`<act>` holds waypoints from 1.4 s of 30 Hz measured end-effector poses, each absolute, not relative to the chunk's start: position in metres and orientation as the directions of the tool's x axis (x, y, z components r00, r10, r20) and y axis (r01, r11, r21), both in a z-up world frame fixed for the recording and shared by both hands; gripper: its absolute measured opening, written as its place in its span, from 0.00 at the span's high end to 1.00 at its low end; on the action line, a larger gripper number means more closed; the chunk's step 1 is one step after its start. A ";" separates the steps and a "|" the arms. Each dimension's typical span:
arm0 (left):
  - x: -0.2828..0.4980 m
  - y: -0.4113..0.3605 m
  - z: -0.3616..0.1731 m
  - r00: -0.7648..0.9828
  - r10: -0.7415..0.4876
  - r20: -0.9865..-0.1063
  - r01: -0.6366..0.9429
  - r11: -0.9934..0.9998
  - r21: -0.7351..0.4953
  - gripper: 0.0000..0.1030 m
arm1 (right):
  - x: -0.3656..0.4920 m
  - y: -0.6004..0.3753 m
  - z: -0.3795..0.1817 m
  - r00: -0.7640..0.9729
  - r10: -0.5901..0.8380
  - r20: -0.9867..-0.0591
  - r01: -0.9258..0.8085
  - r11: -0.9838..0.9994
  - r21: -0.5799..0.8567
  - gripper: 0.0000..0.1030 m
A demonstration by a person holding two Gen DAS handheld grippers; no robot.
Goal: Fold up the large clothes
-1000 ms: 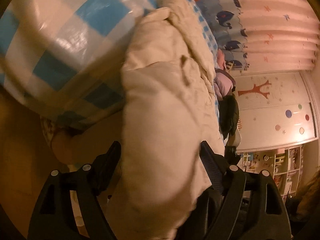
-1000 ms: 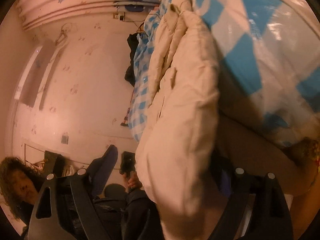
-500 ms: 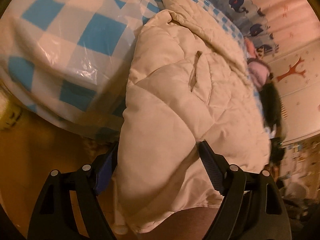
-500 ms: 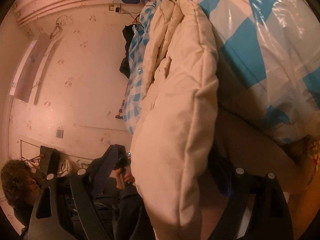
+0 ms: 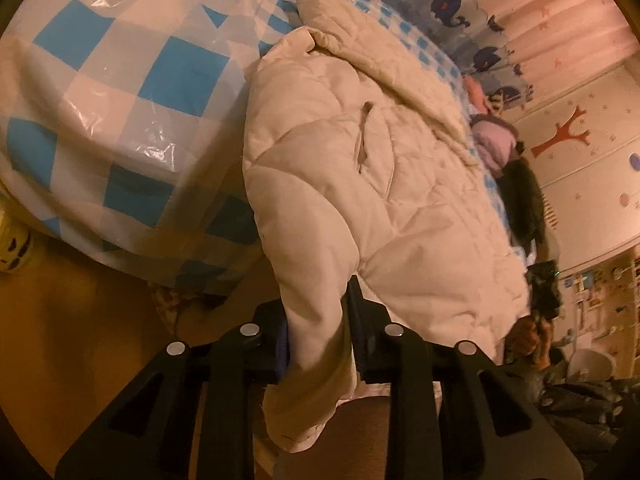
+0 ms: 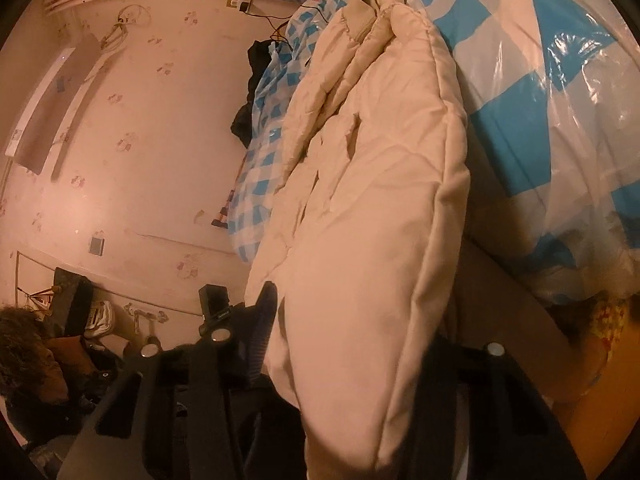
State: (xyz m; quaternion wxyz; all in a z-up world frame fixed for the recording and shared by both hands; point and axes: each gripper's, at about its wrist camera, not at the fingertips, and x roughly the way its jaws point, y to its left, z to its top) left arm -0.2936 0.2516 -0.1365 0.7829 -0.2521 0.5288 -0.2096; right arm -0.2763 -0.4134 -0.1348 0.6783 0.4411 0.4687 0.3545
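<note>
Pink-walled bedroom with a blue-and-white checked, plastic-covered bed [image 5: 132, 92] carrying a cream quilted puffer jacket [image 5: 384, 200], whose hanging hem the left gripper [image 5: 316, 336] now pinches and the right gripper [image 6: 352, 340] squeezes, both closing from the wide spread of 1 second earlier.

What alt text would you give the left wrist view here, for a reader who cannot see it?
The left gripper is closing its jaws on the hanging edge of a cream quilted coat, which is draped over a bed with a blue-and-white checked cover. Behind are a whale-print curtain and a wardrobe with a tree decal.
</note>
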 end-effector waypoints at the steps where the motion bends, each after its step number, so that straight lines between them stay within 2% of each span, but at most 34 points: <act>1: -0.293 0.255 -0.139 0.350 -0.619 -0.703 0.055 0.763 -0.644 0.75 | -0.277 -0.413 -0.135 0.309 0.895 -0.323 -0.066 0.359 0.931 0.54; 2: -0.293 0.262 -0.144 0.345 -0.650 -0.678 0.036 0.730 -0.682 0.71 | -0.277 -0.414 -0.136 0.307 0.898 -0.317 -0.063 0.351 0.934 0.54; 4: -0.292 0.278 -0.160 0.345 -0.711 -0.613 -0.014 0.649 -0.761 0.46 | -0.278 -0.415 -0.140 0.301 0.903 -0.306 -0.048 0.335 0.941 0.51; 7: -0.295 0.296 -0.181 0.365 -0.772 -0.520 -0.068 0.535 -0.842 0.23 | -0.279 -0.417 -0.147 0.299 0.907 -0.295 -0.026 0.317 0.948 0.45; 9: -0.297 0.302 -0.196 0.376 -0.814 -0.443 -0.067 0.453 -0.889 0.15 | -0.280 -0.419 -0.149 0.305 0.908 -0.287 -0.015 0.306 0.952 0.45; 12: -0.294 0.297 -0.215 0.348 -0.855 -0.383 -0.064 0.386 -0.920 0.14 | -0.277 -0.422 -0.153 0.310 0.909 -0.280 0.002 0.293 0.956 0.45; 15: -0.291 0.289 -0.230 0.332 -0.871 -0.362 -0.081 0.356 -0.931 0.14 | -0.275 -0.416 -0.152 0.299 0.909 -0.290 -0.008 0.307 0.952 0.45; 16: -0.292 0.285 -0.229 0.340 -0.870 -0.356 -0.072 0.354 -0.933 0.14 | -0.275 -0.415 -0.151 0.296 0.908 -0.297 -0.012 0.314 0.949 0.47; 17: -0.294 0.284 -0.221 0.372 -0.842 -0.390 -0.053 0.400 -0.915 0.18 | -0.274 -0.412 -0.149 0.294 0.905 -0.307 -0.021 0.328 0.945 0.54; 18: -0.295 0.279 -0.209 0.393 -0.799 -0.454 -0.028 0.483 -0.875 0.38 | -0.274 -0.409 -0.147 0.294 0.901 -0.320 -0.030 0.344 0.939 0.57; 19: -0.295 0.270 -0.199 0.384 -0.764 -0.519 -0.005 0.560 -0.829 0.61 | -0.275 -0.407 -0.145 0.299 0.893 -0.335 -0.034 0.361 0.932 0.63; 20: -0.295 0.261 -0.189 0.379 -0.723 -0.578 0.013 0.629 -0.777 0.67 | -0.275 -0.406 -0.143 0.304 0.888 -0.346 -0.037 0.374 0.927 0.67; 22: -0.298 0.236 -0.162 0.399 -0.576 -0.713 0.083 0.797 -0.598 0.78 | -0.275 -0.404 -0.138 0.316 0.871 -0.376 -0.042 0.409 0.912 0.71; 25: -0.302 0.209 -0.136 0.444 -0.400 -0.802 0.126 0.914 -0.387 0.82 | -0.276 -0.400 -0.130 0.328 0.847 -0.417 -0.045 0.455 0.889 0.75; 30: -0.308 0.192 -0.124 0.481 -0.283 -0.830 0.137 0.959 -0.247 0.83 | -0.277 -0.391 -0.122 0.308 0.834 -0.458 -0.052 0.496 0.867 0.75; 31: -0.309 0.189 -0.122 0.486 -0.262 -0.834 0.139 0.965 -0.222 0.83 | -0.276 -0.390 -0.123 0.298 0.837 -0.459 -0.045 0.493 0.869 0.73; 33: -0.308 0.187 -0.120 0.494 -0.232 -0.838 0.144 0.972 -0.185 0.83 | -0.274 -0.391 -0.125 0.292 0.838 -0.461 -0.023 0.488 0.873 0.60; 34: -0.309 0.187 -0.118 0.498 -0.218 -0.839 0.148 0.975 -0.165 0.83 | -0.273 -0.393 -0.127 0.297 0.833 -0.467 -0.013 0.493 0.870 0.51; 42: -0.310 0.181 -0.111 0.510 -0.166 -0.844 0.166 0.982 -0.092 0.83 | -0.264 -0.390 -0.137 0.290 0.839 -0.460 0.009 0.478 0.878 0.49</act>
